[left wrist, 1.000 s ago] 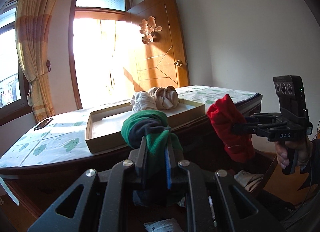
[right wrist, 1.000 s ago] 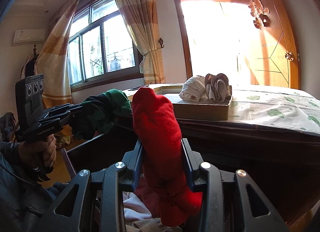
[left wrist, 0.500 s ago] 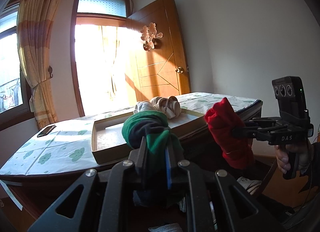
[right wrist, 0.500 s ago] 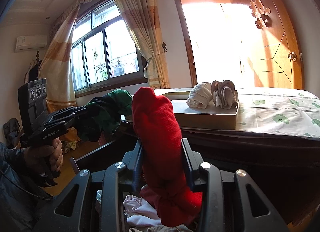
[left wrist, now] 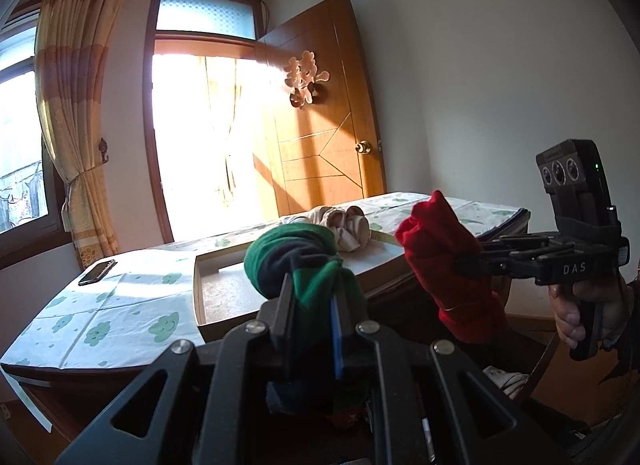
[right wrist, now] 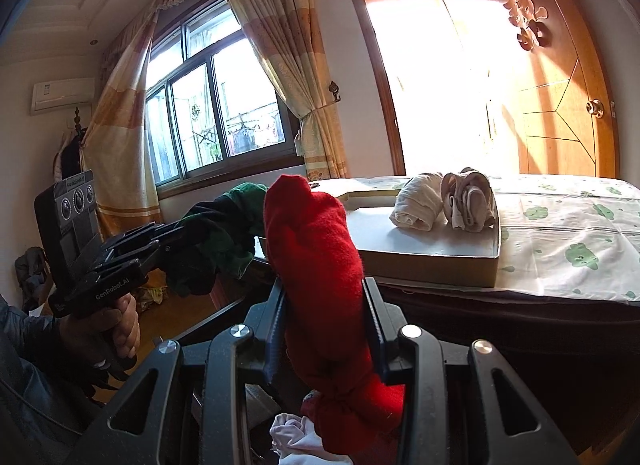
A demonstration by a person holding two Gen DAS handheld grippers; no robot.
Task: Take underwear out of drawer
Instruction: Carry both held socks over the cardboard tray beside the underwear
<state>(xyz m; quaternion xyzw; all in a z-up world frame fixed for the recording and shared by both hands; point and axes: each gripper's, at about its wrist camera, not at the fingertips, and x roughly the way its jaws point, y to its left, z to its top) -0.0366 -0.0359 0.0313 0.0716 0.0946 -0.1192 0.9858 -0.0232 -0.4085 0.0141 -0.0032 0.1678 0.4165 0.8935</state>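
In the left wrist view my left gripper (left wrist: 311,297) is shut on a green and navy rolled underwear (left wrist: 288,253), held up in front of the tabletop. To its right, my right gripper (left wrist: 460,263) grips a red rolled underwear (left wrist: 444,249). The right wrist view has the red roll (right wrist: 316,249) upright between that gripper's (right wrist: 322,297) fingers. The left gripper (right wrist: 172,241) with the green roll (right wrist: 216,241) is at the left. A shallow cardboard tray (right wrist: 432,265) on the table holds a white roll (right wrist: 416,205) and a beige roll (right wrist: 470,201). Loose white cloth (right wrist: 292,437) lies below in the drawer.
The table wears a white cover with green cloud prints (left wrist: 120,321), and a dark phone (left wrist: 97,272) lies at its far left. Behind stand a wooden door (left wrist: 328,137), a bright doorway and curtained windows (right wrist: 216,105). A person's hands hold both gripper handles.
Both grippers have risen a little with their rolls still held. The tabletop and tray now sit lower in both views, showing more of the tray's inside.
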